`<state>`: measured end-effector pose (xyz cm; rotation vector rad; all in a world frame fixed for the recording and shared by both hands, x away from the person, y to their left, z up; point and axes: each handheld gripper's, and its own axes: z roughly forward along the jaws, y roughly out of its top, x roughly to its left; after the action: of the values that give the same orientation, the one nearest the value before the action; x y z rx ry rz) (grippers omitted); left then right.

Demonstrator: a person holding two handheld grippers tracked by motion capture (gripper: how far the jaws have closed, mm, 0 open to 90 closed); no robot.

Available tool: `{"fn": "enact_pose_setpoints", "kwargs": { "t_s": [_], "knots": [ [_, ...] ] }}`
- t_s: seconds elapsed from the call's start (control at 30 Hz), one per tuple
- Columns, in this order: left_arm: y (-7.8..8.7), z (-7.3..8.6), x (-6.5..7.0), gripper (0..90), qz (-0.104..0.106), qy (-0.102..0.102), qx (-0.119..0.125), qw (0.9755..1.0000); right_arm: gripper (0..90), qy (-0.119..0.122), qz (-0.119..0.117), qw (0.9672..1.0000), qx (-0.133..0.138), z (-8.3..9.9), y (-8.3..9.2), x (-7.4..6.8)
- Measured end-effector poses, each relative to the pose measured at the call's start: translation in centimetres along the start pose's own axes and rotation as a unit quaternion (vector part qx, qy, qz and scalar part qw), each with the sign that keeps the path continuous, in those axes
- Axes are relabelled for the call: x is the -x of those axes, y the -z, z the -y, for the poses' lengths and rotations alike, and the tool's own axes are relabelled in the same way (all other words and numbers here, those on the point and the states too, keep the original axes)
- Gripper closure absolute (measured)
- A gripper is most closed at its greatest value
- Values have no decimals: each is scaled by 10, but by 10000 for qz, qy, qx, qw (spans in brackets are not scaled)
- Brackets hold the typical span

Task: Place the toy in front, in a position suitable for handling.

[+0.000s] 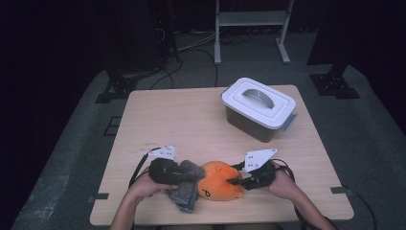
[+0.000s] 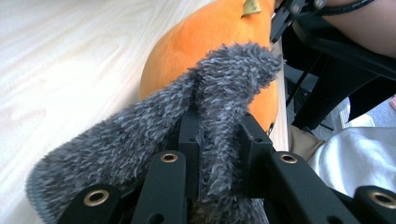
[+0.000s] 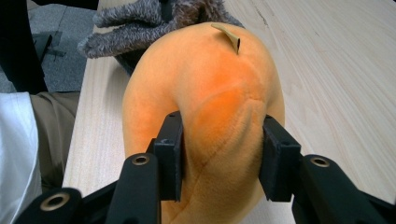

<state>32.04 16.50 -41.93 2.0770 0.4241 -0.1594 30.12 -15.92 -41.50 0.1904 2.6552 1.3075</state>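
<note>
Grey fuzzy cloth [image 2: 140,140] is clamped by left tool [image 2: 218,140]; orange plush [image 3: 210,116] (bench-top) is clamped by right tool [image 3: 222,154].

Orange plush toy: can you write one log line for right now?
left gripper: shut on grey fuzzy cloth | right gripper: shut on orange plush toy | lidded box: untouched

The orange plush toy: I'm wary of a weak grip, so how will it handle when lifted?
The orange plush toy probably squashes easily: it bulges between the right gripper pads. It looks soft and light, unlikely to break. Its fuzzy fabric should resist slipping.
</note>
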Motion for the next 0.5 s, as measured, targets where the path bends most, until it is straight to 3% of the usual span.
{"fn": "enact_pose_setpoints", "kwargs": {
  "t_s": [0.17,0.27,0.33,0.5],
  "knots": [
    [1,-17,10,746,79,-198,310,9993,566,218,29,9998,37,-6,-2,-6],
    [-3,-26,17,746,70,-349,292,9989,555,410,30,9992,20,-11,-5,-12],
    [-6,-25,18,745,38,-378,179,9991,502,298,-12,9996,27,-11,-5,-12],
    [-6,-14,11,745,73,-186,114,9997,364,-177,-148,9996,155,-6,-2,-3]
  ]
}}
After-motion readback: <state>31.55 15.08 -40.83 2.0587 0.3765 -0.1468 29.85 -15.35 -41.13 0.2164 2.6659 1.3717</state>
